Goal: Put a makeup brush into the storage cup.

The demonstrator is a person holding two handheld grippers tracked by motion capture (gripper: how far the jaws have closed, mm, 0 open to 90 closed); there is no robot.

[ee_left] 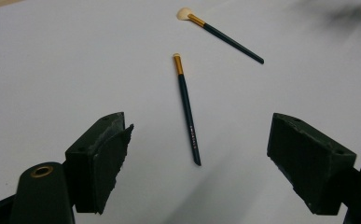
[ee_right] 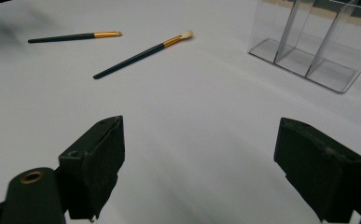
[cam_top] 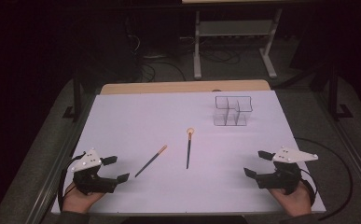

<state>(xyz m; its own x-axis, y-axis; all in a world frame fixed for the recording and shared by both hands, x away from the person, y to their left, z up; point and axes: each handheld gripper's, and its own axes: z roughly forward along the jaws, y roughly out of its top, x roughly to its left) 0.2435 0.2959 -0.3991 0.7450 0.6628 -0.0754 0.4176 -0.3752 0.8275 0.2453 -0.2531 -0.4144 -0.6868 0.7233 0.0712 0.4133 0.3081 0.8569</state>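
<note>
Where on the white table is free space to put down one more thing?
Free: the far left of the white table, left of the clear organizer; also between fan brush and right gripper. Crowded: the middle, where the slim brush lies too.

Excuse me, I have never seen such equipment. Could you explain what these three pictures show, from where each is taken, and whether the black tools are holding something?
There is no robot. A person holds one hand tool with two black jaws in each hand: the left gripper and the right gripper. The high view looks down from above the person's side of the table. The other two pictures come from a camera riding on each gripper, looking along its jaws. On the white table lie two makeup brushes: a slim brush nearer the left gripper and a fluffy-tipped brush in the middle. Farther back on the right stands a clear plastic organizer with compartments. Both grippers are open and hold nothing.
</note>
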